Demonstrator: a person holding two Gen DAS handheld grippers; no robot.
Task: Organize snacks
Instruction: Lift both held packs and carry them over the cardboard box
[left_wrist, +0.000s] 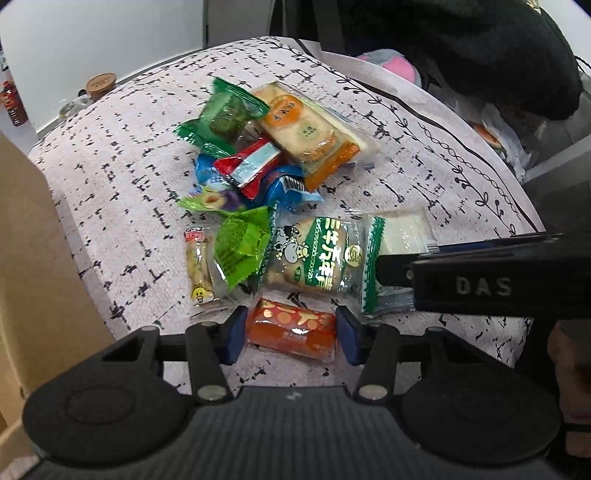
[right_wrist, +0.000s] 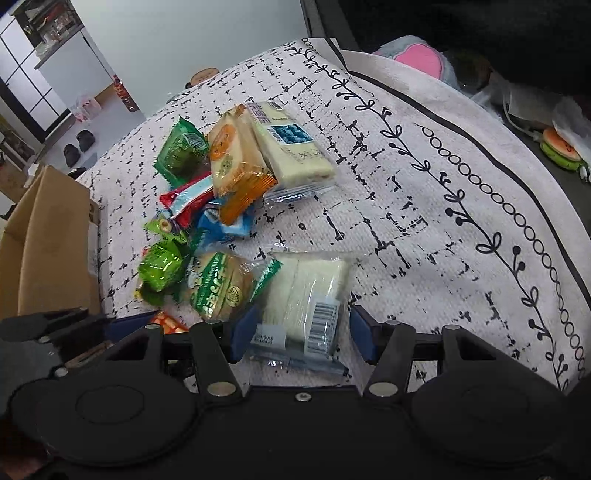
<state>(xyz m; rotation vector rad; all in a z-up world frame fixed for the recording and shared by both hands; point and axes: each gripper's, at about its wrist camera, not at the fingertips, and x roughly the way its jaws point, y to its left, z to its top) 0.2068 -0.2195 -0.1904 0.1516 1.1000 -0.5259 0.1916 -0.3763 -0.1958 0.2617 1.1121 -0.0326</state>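
Observation:
A pile of wrapped snacks lies on a white cloth with black marks (left_wrist: 110, 192). My left gripper (left_wrist: 291, 338) is open, its blue pads either side of an orange-red packet (left_wrist: 291, 328) that lies on the cloth. My right gripper (right_wrist: 301, 334) is open around a clear-wrapped white sandwich packet (right_wrist: 306, 295), also on the cloth. A round green-and-white biscuit pack (left_wrist: 314, 258) lies just beyond the left gripper; it also shows in the right wrist view (right_wrist: 218, 286). The right gripper's body (left_wrist: 480, 284) shows at the right of the left wrist view.
A brown cardboard box (right_wrist: 44, 240) stands at the left edge of the cloth, also in the left wrist view (left_wrist: 33, 258). Farther back lie a green packet (left_wrist: 225, 114), an orange cracker pack (left_wrist: 306, 129), red and blue packets (left_wrist: 255, 170). A pink plush (right_wrist: 417, 55) lies beyond the cloth.

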